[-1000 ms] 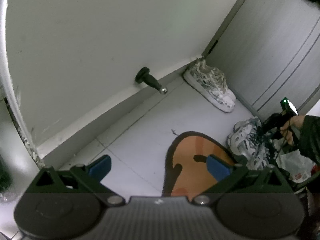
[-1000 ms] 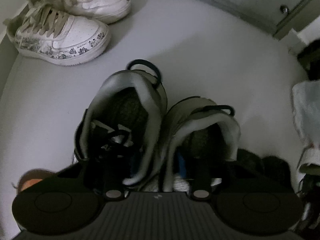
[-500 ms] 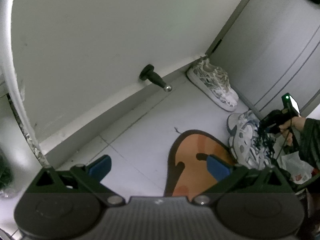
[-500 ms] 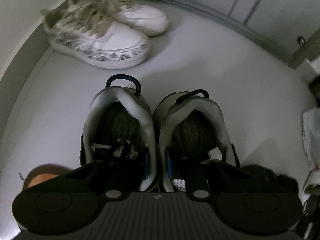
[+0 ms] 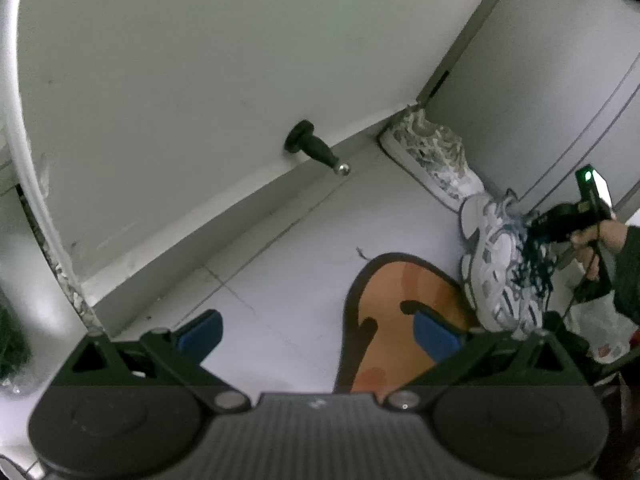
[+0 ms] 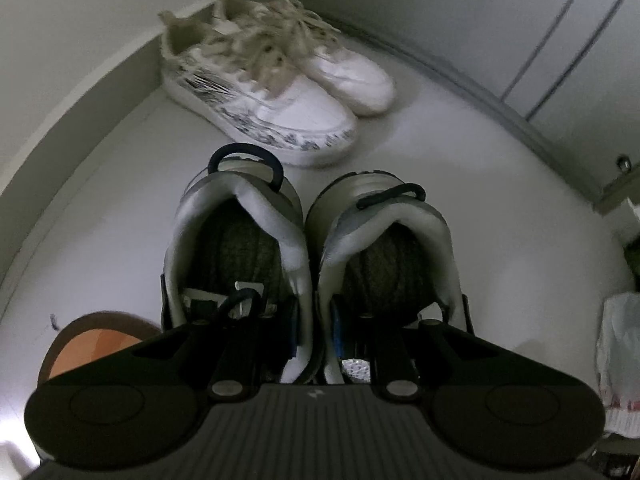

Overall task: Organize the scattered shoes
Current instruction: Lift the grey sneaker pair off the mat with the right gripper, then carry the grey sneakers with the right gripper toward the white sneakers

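The right gripper [image 6: 316, 332] pinches the touching inner collars of two grey sneakers [image 6: 240, 240], heels toward the camera. Beyond them a white patterned pair [image 6: 280, 92] sits on the floor [image 6: 500, 184] against the wall corner. An orange mat [image 6: 92, 344] shows lower left.

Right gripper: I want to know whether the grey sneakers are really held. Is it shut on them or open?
Shut on them: the right gripper pinches the grey sneakers' inner collars together between its pads.
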{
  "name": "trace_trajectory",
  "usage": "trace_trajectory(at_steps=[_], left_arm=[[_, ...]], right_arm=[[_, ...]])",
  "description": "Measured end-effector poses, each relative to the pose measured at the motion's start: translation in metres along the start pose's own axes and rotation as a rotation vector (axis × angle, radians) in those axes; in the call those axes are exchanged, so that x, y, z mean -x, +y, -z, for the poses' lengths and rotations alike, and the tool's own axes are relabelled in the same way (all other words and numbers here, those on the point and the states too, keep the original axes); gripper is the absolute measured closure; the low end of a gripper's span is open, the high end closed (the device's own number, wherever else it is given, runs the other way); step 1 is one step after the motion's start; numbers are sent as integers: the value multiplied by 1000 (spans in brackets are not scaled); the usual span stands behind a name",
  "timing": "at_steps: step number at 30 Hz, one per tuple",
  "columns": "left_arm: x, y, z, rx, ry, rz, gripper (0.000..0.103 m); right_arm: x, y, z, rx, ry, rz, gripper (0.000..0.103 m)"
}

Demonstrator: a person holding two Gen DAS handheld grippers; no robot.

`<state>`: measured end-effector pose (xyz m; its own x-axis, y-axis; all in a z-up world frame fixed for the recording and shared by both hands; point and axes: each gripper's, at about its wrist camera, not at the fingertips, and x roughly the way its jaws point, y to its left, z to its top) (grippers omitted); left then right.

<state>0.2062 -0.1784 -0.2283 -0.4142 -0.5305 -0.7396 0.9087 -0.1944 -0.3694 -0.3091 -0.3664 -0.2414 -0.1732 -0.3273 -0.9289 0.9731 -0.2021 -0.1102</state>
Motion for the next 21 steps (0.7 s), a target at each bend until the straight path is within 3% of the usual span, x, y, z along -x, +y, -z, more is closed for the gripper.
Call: trace_trajectory(at_steps=[9, 21], left_arm=[[-2, 9, 1, 46, 17, -20, 0], [-2, 11, -1, 64, 12, -26, 0]], right_arm=[[4, 58, -4, 242, -73, -17, 85], [-20, 123, -33, 505, -114, -10, 85]])
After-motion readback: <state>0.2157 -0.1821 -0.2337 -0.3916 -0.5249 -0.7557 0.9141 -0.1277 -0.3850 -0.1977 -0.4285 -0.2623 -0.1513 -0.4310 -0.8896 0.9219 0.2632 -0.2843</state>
